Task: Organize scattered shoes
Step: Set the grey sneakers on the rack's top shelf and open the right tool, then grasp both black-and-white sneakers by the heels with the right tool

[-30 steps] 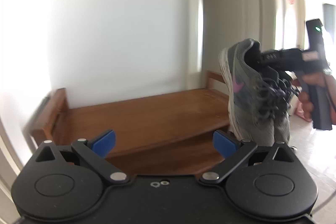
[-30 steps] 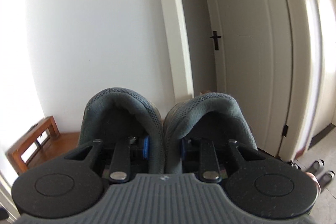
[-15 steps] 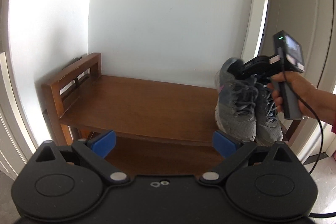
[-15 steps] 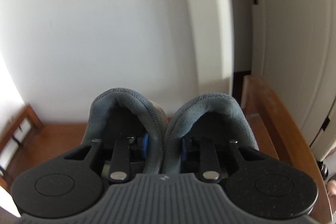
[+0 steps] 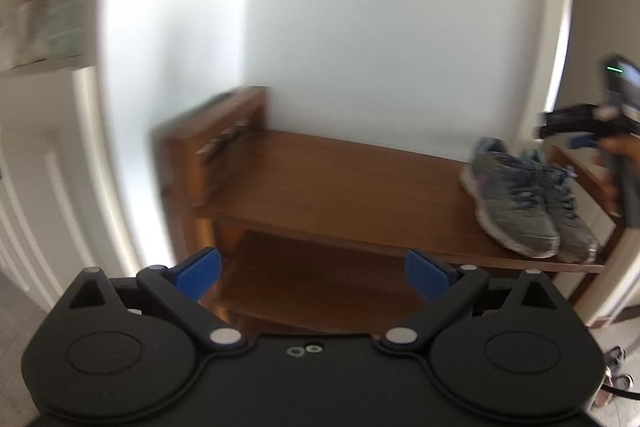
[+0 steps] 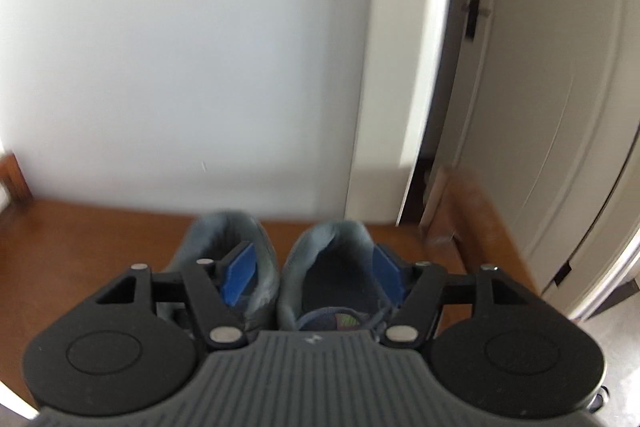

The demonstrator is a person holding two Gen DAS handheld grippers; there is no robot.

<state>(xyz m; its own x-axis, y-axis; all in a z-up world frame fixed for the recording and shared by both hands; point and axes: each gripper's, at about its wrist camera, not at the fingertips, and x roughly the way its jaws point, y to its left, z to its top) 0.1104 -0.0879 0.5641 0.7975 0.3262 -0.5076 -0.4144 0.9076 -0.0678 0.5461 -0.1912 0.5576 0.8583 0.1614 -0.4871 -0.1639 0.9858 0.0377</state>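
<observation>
Your grey sneakers [image 5: 528, 203] sit paired at the wooden bench's [image 5: 340, 183] right end; your right gripper [image 6: 314, 269] is spread, holding nothing, your left gripper [image 5: 312, 269] wide and empty.

blurred: shelf items [image 5: 48, 23] | cut off: floor shoes [image 5: 618, 371] | hidden: sneaker toes [image 6: 248, 291]

Tabletop [image 5: 340, 183] bare left of sneakers [image 5: 528, 203]; side rail [image 5: 216, 143] blocks left end, wall behind.
</observation>
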